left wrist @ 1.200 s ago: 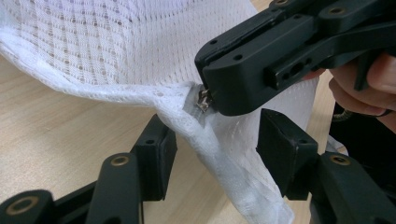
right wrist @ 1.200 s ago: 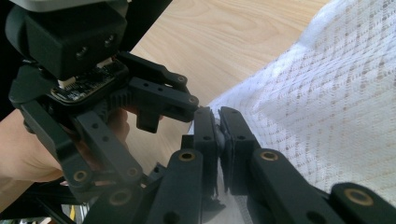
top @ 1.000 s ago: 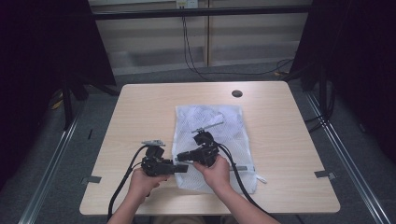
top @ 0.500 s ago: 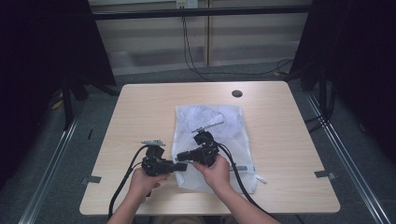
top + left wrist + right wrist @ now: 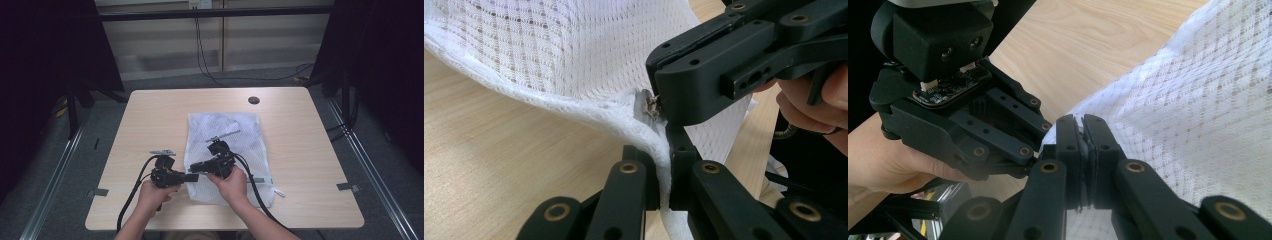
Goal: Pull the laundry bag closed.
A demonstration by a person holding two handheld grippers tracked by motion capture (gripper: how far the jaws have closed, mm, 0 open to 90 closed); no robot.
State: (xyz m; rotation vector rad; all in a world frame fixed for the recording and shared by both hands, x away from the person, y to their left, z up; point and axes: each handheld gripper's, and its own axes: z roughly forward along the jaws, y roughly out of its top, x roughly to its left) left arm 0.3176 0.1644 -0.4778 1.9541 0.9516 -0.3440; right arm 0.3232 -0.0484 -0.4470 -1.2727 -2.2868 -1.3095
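A pale wooden desk [image 5: 150, 115] carries a white mesh bag [image 5: 225, 130] lying flat at its middle, reaching the near edge. Both forearms reach in from that edge, hands meeting at the bag's left hem. The left gripper [image 5: 664, 172] pinches the bunched hem; the right gripper [image 5: 1083, 145] clamps a small metal zipper pull [image 5: 646, 106].

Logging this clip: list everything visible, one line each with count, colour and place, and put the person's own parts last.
table: one, light wood, centre of floor.
mesh bag: one, white, on the table right of middle, near-left edge lifted.
zipper pull: one, metal, at the bag's lifted edge.
round hole cover: one, dark, table's far side.
left hand-held gripper: one, black, shut on the bag's hem.
right hand-held gripper: one, black, shut at the zipper pull.
hands: two, near table edge.
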